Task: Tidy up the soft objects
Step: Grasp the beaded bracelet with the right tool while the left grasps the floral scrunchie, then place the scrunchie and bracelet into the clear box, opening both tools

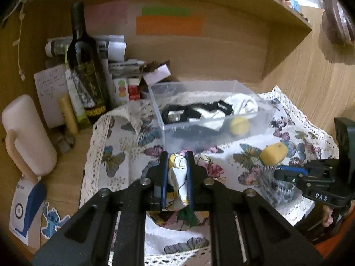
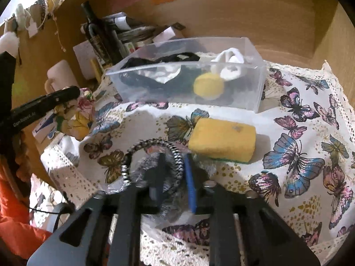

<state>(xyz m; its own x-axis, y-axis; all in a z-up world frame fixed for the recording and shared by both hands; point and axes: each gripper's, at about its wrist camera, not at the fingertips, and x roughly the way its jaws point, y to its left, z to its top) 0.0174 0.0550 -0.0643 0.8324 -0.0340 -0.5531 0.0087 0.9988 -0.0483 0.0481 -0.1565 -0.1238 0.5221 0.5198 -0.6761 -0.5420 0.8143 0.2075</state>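
Note:
A clear plastic bin point(image 1: 255, 128) point(image 2: 259, 82) stands on the butterfly cloth and holds black and white fabric pieces point(image 1: 199, 113) and a yellow ball point(image 1: 239, 126) point(image 2: 208, 85). My left gripper point(image 1: 176, 168) is shut on a floral cloth point(image 1: 177, 173), held just in front of the bin; it shows at the left in the right wrist view point(image 2: 77, 113). My right gripper point(image 2: 175, 166) is shut on a grey fuzzy item in a plastic bag with a braided cord point(image 2: 155, 146), beside a yellow sponge point(image 2: 221, 140) point(image 1: 274, 154).
A dark wine bottle point(image 1: 85, 66), papers and small boxes crowd the back left corner of the wooden desk. A white jug point(image 1: 28, 135) stands at the left. The butterfly cloth point(image 2: 299, 133) covers the desk's middle and right.

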